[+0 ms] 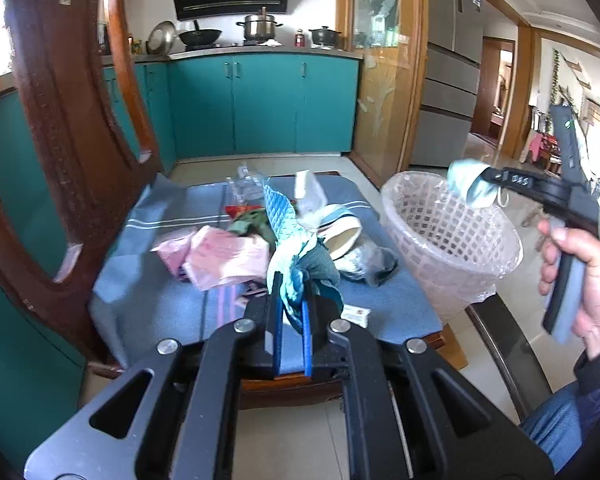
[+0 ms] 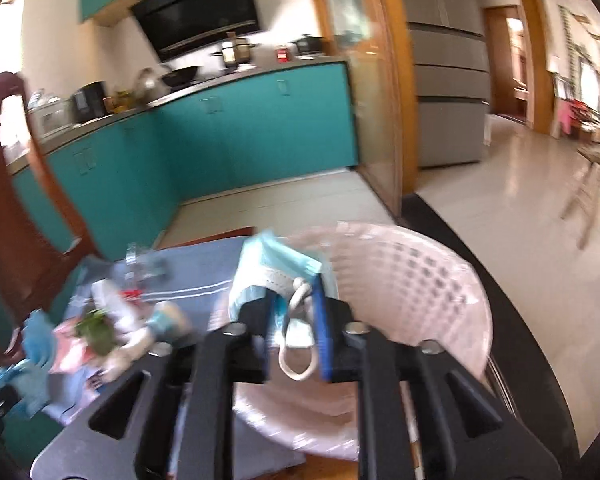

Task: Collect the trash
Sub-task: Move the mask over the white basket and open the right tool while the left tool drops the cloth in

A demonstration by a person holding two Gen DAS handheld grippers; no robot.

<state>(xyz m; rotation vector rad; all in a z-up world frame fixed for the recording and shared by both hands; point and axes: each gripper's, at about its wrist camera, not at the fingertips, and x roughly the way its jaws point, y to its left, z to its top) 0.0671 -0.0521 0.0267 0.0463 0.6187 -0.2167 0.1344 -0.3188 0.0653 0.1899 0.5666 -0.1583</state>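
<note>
Fingers of the left gripper [image 1: 291, 292], at the lower centre of the left wrist view, are pinched nearly together on a teal quilted cloth [image 1: 290, 236] that rises from the trash pile [image 1: 260, 240] toward the middle of the frame. That pile lies on a blue cushion [image 1: 148, 300] on a wooden chair [image 1: 60, 120], whose carved back fills the left side; in it are crumpled pink plastic [image 1: 220, 256], a clear plastic container [image 1: 246, 188] farther back, a pale bowl-like piece [image 1: 340, 236] and a small printed packet [image 1: 356, 314] near the cushion's front edge. At right of the same view a hand [image 1: 580, 276] grips the handle of the right gripper [image 1: 474, 184], whose tip carries a light blue face mask [image 1: 466, 182] above the rim of the pink mesh wastebasket [image 1: 452, 240], which has a clear liner and stands beside the cushion. In the blurred right wrist view the right gripper's [image 2: 294, 300] fingers stand partly apart with the face mask [image 2: 268, 268] between them, its white ear loop [image 2: 296, 360] hanging down in the gap, over the open mouth of the wastebasket [image 2: 420, 280]; whether the pads press on the mask I cannot tell. Behind, teal cabinets [image 1: 260, 100] run under a bench [image 1: 260, 50] bearing pots.
</note>
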